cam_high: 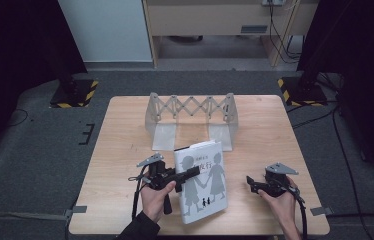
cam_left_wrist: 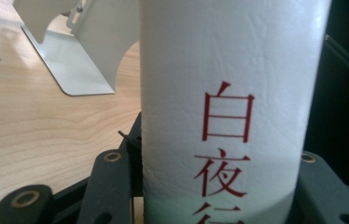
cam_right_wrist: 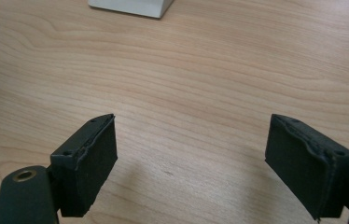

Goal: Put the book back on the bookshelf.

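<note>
Book first: white cover with grey silhouettes of two figures holding hands, sitting near the front-middle of the table, its spine edge toward your left. In the left gripper view the spine with its red characters sits right between the black jaws, so your left gripper is clamped on the book by that spine. Makes sense to grab it there, since the spine is the stiff part and the pages won't flop. I'd guess that edge is tipped slightly off the wood, but the high view is too small to be sure.

Your left hand comes in low with the gripper pointing across toward the book. Your right gripper is well off to the right, jaws spread wide with nothing between them, just bare wood beneath. Right hand sits low by the front edge.

Behind it all, the white expandable book rack stands empty, probably where the book's headed.
</note>
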Tool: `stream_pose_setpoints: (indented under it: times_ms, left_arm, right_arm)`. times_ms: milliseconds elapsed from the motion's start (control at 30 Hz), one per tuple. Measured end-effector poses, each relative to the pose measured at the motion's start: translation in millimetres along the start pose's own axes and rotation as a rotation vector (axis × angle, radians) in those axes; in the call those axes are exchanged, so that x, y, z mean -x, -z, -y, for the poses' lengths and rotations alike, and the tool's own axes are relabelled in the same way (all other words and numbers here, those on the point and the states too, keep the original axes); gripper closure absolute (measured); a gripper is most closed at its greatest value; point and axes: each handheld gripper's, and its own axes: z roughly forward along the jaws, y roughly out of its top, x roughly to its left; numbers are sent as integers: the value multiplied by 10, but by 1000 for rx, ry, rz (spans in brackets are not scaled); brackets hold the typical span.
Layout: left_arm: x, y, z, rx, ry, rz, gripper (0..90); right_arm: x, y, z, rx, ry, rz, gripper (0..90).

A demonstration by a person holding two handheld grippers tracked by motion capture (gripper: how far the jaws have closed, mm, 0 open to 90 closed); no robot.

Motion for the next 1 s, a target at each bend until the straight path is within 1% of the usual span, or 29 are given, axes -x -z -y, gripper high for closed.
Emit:
stream_pose_setpoints:
  times_ms: [67, 167, 267, 300, 400, 433, 500, 567, 600, 633, 700, 767, 833, 900, 1000]
  left_arm:
    - [3, 31, -28, 7, -3, -2, 529]
    - [0, 101, -89, 23, -5, -8, 529]
    - [3, 171, -147, 36, -17, -16, 529]
    - [2, 206, -173, 44, -23, -23, 528]
    - [-4, 291, -235, 61, -39, -45, 528]
    - [-4, 291, -235, 61, -39, -45, 528]
    - [-18, 368, -286, 77, -53, -69, 527]
    - [-30, 431, -324, 85, -65, -94, 527]
    - [-30, 431, -324, 85, -65, -94, 527]
    - [-42, 482, -356, 91, -80, -116, 527]
    - [-59, 527, -388, 95, -91, -136, 527]
    - [-80, 577, -420, 105, -92, -156, 527]
    - [-104, 635, -465, 115, -89, -180, 527]
    - [-117, 683, -504, 125, -99, -199, 527]
    - [-132, 778, -583, 142, -117, -240, 527]
  right_arm:
    - [14, -2, 7, -12, 0, 10, 164]
    - [46, 2, 14, -12, 10, 33, 158]
    - [70, 2, 28, -22, 15, 39, 153]
    - [71, -4, 33, -25, 11, 44, 151]
    - [79, -18, 46, -40, 19, 45, 145]
    - [79, -18, 46, -40, 19, 45, 145]
    - [85, -28, 56, -61, 19, 52, 137]
    - [84, -30, 57, -64, 19, 52, 132]
    - [86, -31, 56, -66, 23, 49, 126]
    - [87, -33, 56, -68, 23, 49, 121]
    - [87, -38, 54, -70, 26, 52, 107]
    - [86, -43, 54, -72, 34, 48, 101]
    - [86, -45, 52, -74, 32, 48, 95]
    - [85, -46, 51, -76, 32, 48, 91]
    - [83, -51, 49, -77, 28, 49, 86]
